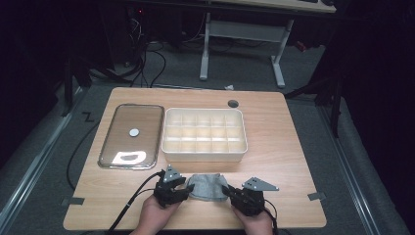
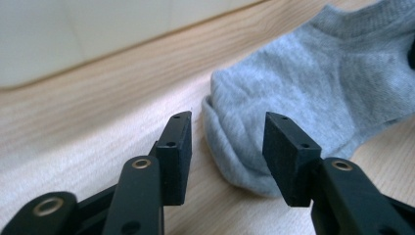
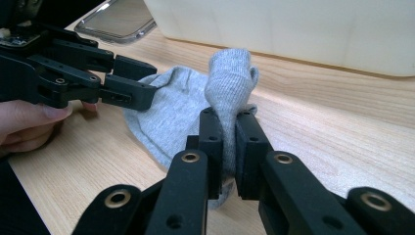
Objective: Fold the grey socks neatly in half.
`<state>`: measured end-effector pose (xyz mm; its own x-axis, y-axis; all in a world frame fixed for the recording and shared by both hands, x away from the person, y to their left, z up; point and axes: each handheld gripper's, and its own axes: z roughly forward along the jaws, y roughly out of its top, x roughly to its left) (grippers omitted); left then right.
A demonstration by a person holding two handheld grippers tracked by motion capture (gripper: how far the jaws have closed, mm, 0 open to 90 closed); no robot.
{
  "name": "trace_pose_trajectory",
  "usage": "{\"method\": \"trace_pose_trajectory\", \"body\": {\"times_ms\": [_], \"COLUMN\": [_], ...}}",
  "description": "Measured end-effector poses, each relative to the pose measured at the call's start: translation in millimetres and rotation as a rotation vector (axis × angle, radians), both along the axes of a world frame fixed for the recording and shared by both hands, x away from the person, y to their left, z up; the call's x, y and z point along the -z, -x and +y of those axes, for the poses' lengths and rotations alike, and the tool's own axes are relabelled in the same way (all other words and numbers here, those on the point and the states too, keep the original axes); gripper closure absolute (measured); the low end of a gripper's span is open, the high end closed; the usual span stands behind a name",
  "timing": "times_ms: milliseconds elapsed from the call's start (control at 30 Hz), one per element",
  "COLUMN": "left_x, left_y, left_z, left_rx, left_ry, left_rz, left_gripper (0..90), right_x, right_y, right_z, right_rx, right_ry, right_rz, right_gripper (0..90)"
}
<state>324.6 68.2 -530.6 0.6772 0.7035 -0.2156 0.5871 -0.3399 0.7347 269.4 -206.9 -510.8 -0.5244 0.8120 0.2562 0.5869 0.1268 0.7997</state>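
Sock (image 1: 209, 187) lies at the table's (image 1: 293, 161) near edge, between left gripper (image 1: 182, 188) and right gripper (image 1: 229, 192). Behind it sits the divided box (image 1: 204, 134); left of that box, the tray (image 1: 131, 136), a disc (image 1: 134, 132) on it.

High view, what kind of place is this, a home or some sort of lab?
Probably a lab or recording workspace, not a home: a wooden table on grey carpet, loose cables on the floor behind it, and another desk's white metal frame in a dark room.

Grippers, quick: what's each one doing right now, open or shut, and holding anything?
Left gripper: open, jaws either side of the grey sock edge, not pressing it.
Right gripper: shut on the grey sock, a fold pinched between its jaws.
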Motion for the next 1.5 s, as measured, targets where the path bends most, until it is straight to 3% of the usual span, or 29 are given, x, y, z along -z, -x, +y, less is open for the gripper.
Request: {"method": "trace_pose_trajectory", "body": {"times_ms": [33, 133, 200, 367, 567, 833, 1100, 1233, 1333, 1500], "left_x": [0.6, 2.0, 2.3, 2.6, 2.7, 2.6, 3.1, 3.3, 3.3, 2.7], "left_y": [-0.6, -1.7, -2.2, -0.5, 1.3, 1.8, 1.2, 0.8, 0.5, 0.9], "left_z": [0.7, 3.8, 6.4, 12.0, 11.7, 12.1, 12.0, 11.9, 11.9, 12.6], "left_rx": [0.005, 0.008, 0.009, 0.027, 0.054, 0.069, 0.067, 0.063, 0.061, 0.062], "left_ry": [0.014, 0.067, 0.091, 0.145, 0.152, 0.152, 0.147, 0.147, 0.148, 0.154], "left_rz": [0.011, 0.025, 0.032, 0.037, 0.034, 0.041, 0.051, 0.053, 0.057, 0.059], "left_gripper": [55.5, 73.2, 78.3, 79.8, 79.6, 79.5, 77.2, 75.7, 74.3, 72.2], "right_x": [0.3, 0.7, 0.3, -2.7, -11.1, -18.0, -9.0, -16.3, -30.6, -32.3], "right_y": [-0.1, 0.6, 1.1, -0.8, -5.5, -17.4, -28.4, -24.9, -13.4, -3.3], "right_z": [0.4, 1.1, 2.9, 11.5, 29.7, 66.8, 91.8, 88.8, 78.6, 70.3], "right_rx": [-0.001, 0.007, 0.017, 0.027, 0.032, -0.033, -0.09, -0.089, -0.064, -0.041], "right_ry": [0.003, 0.019, 0.053, 0.118, 0.197, 0.276, 0.28, 0.256, 0.216, 0.209], "right_rz": [0.0, 0.007, 0.004, 0.003, 0.002, 0.006, 0.028, 0.003, -0.043, -0.061], "right_gripper": [84.7, 84.3, 83.8, 83.4, 82.6, 82.5, 75.6, 69.2, 66.5, 66.1]}}
